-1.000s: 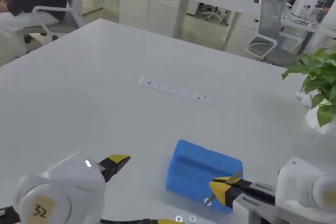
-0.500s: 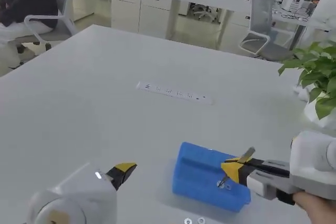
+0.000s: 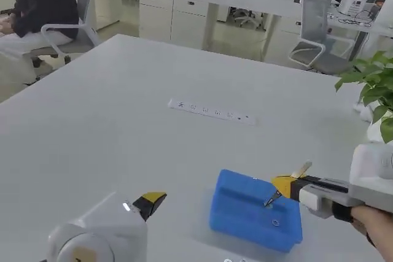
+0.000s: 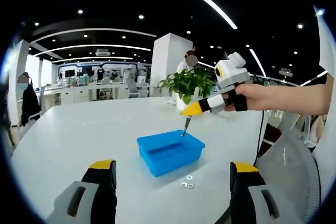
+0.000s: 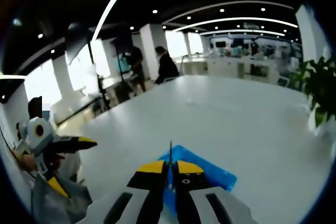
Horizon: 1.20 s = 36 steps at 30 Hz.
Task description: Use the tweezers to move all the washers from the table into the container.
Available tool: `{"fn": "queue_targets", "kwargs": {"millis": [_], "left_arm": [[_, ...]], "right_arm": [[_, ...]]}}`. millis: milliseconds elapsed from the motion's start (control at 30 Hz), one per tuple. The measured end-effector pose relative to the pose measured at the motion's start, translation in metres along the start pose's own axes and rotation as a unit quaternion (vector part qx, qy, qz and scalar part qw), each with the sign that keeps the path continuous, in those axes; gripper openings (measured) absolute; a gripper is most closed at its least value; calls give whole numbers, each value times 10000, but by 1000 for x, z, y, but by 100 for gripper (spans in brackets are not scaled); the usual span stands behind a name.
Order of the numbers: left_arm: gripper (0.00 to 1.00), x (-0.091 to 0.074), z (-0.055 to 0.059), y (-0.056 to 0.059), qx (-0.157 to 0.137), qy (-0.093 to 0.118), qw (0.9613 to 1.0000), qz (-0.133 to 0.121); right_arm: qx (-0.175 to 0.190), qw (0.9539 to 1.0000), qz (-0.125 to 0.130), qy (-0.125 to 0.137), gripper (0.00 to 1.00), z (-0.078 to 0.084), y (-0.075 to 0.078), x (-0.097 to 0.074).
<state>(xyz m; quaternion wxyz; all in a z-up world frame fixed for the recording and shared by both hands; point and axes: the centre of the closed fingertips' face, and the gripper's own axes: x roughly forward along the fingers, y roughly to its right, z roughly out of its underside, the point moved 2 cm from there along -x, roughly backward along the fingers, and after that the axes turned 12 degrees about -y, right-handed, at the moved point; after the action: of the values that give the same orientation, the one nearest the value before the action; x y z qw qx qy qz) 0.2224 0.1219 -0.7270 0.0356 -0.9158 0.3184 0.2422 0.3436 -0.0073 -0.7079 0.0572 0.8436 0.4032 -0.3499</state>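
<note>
Tweezers (image 3: 271, 199) in right tool (image 3: 284, 184) hang over container (image 3: 236, 213); label (image 3: 78, 252) on left tool (image 3: 151, 200) blurred.

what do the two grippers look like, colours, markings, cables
Both have rounded white bodies with black jaws capped in yellow. The left gripper carries a small yellow mark on its shell. A black cable hangs from the right gripper.
</note>
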Motion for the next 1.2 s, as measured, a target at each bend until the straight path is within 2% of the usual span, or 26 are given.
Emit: {"fn": "queue_targets", "kwargs": {"millis": [300, 367, 433, 667, 800, 900, 1067, 1200], "left_arm": [[90, 1, 1, 1, 25, -44, 10000, 32], [90, 1, 1, 1, 53, -60, 10000, 42], [90, 2, 2, 2, 73, -90, 9999, 66], [89, 2, 3, 1, 126, -100, 9998, 64], [89, 1, 0, 3, 80, 1, 9999, 123], [89, 1, 0, 3, 55, -2, 9999, 156], [89, 1, 0, 4, 72, 3, 9998, 172], [88, 2, 1, 5, 108, -55, 9998, 177]], "right_arm": [[105, 9996, -14, -246, 3, 1, 14, 18], [-79, 9987, -134, -488, 3, 8, 10, 24], [-210, 9978, -84, -630, 3, 12, 12, 28], [-143, 9971, -139, -741, 3, 14, 22, 34], [-84, 9963, -125, -850, 3, 19, 30, 37], [-57, 9952, -102, -969, 3, 24, 37, 41], [27, 9938, -104, -1106, 3, 29, 40, 47], [-51, 9924, -133, -1221, 3, 32, 40, 54]]}}
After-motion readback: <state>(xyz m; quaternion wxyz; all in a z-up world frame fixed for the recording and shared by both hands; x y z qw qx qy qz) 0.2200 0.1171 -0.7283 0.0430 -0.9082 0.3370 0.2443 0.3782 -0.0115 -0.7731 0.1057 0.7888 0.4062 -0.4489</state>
